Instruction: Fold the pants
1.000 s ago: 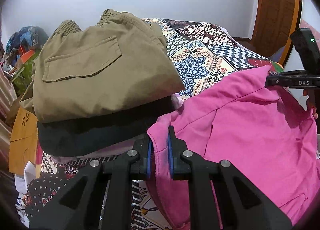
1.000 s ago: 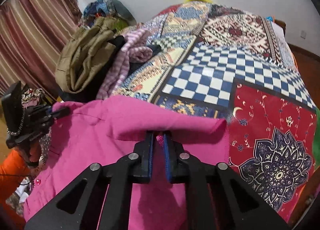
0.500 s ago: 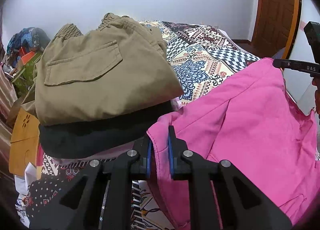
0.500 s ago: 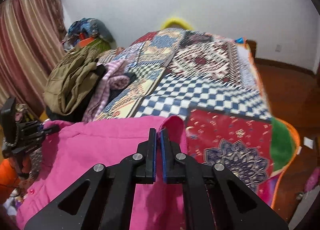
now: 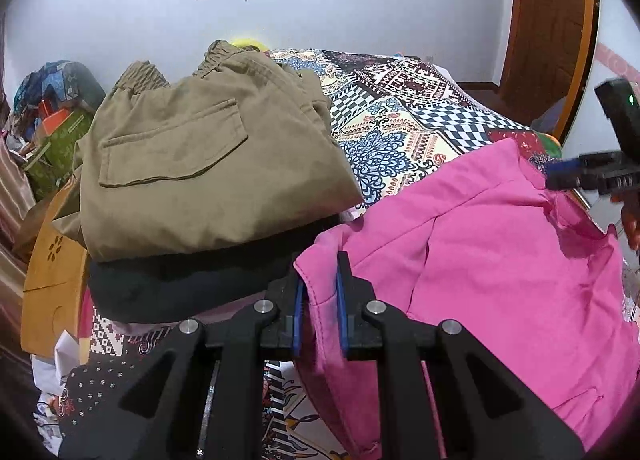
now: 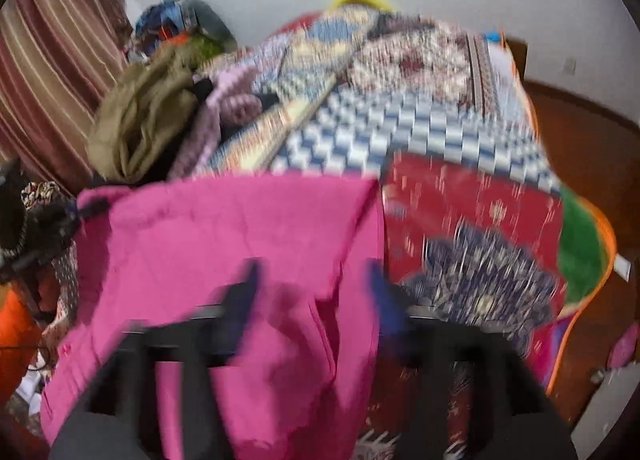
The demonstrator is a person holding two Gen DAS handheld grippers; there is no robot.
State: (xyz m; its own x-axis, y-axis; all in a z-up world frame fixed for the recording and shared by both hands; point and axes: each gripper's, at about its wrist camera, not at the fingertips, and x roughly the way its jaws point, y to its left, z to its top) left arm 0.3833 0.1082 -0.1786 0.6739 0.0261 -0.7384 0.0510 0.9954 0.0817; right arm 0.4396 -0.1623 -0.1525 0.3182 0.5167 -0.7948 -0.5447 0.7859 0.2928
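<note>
The pink pants lie spread on the patterned bed cover. My left gripper is shut on one corner of the pink pants, near the pile of folded clothes. In the right wrist view, which is blurred, my right gripper stands open above the pink pants, with its fingers apart and the cloth free between them. The right gripper also shows at the far right of the left wrist view, just off the pants' far corner.
A pile of folded clothes sits left of the pants, with khaki pants on top of a black garment. A wooden stool stands at the left. More clothes lie on the bed cover.
My right gripper has opened and let go of the pink pants' corner, which has dropped onto the bed. The left gripper keeps its hold and has hardly moved.
</note>
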